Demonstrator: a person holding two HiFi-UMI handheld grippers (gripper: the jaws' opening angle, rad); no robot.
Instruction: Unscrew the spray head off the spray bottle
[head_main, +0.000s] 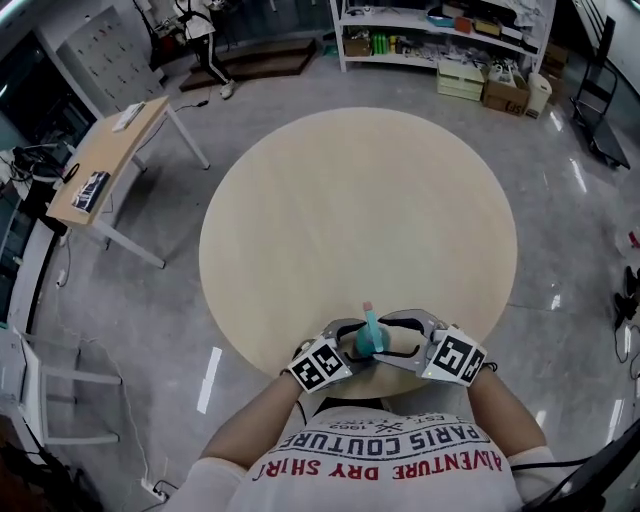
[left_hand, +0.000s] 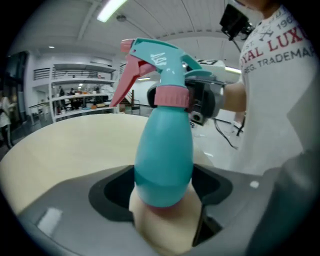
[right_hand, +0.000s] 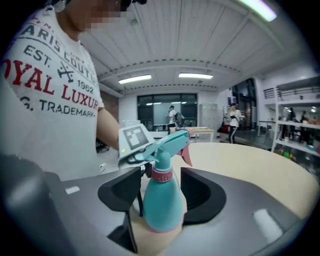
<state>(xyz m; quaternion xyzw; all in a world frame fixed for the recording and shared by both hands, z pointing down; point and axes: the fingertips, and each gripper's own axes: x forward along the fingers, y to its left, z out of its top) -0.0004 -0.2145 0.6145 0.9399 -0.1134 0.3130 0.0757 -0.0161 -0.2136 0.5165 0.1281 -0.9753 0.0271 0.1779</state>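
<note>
Bottle (head_main: 369, 335) sits at the table's (head_main: 360, 200) near edge, its body clamped by the left gripper (left_hand: 162, 181). The right gripper (right_hand: 160, 176) gapes loose around the collar (left_hand: 171, 96). A crooked re-grip could spin the whole bottle or tip it off the edge.

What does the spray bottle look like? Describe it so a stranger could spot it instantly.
Find the round table. At its near edge, by the person, the spray bottle is between the left tool and the right tool. Unlike those grey tools, it is teal, with a pink collar and a pink trigger.
</note>
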